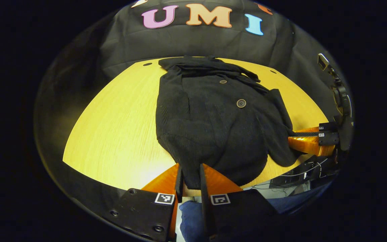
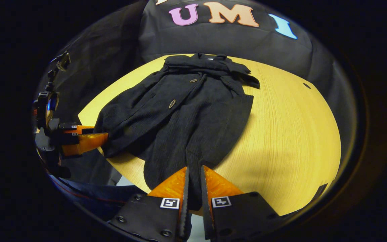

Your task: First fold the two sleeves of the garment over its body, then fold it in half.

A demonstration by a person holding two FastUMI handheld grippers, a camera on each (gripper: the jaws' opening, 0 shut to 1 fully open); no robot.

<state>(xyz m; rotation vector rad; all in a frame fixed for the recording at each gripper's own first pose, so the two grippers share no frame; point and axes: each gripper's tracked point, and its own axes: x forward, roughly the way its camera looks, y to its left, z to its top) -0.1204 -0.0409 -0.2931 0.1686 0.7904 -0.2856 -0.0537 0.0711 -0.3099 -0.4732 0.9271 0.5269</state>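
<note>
**Both grippers clamped on the hem, ready for the half fold**

In the left gripper view, the left gripper [image 1: 190,178] is seen with its jaws drawn close together and a fold of dark cloth pinched between them at the near edge of the garment [image 1: 210,124]. In the right gripper view, the right gripper [image 2: 193,183] is likewise closed on the hem, with cloth caught between its two fingers. The two grips are set at opposite corners of the bottom edge.

The garment, a dark buttoned coat, is laid flat on the wooden table [image 1: 113,134], its collar at the far side near the cloth wall and its hem at the near table edge. The sleeves appear to be folded in over the body already, so the step in hand is judged to be the fold in half. A button [image 1: 241,103] is seen on the front.

Several faults are possible from here. If one side is lifted faster than the other, the fold would be laid crooked. If only the top layer is pinched, the layers beneath could be left behind and the sleeves dragged loose. The heavy cloth could slip from a shallow grip, and the coat could be pulled off the near table edge.
</note>
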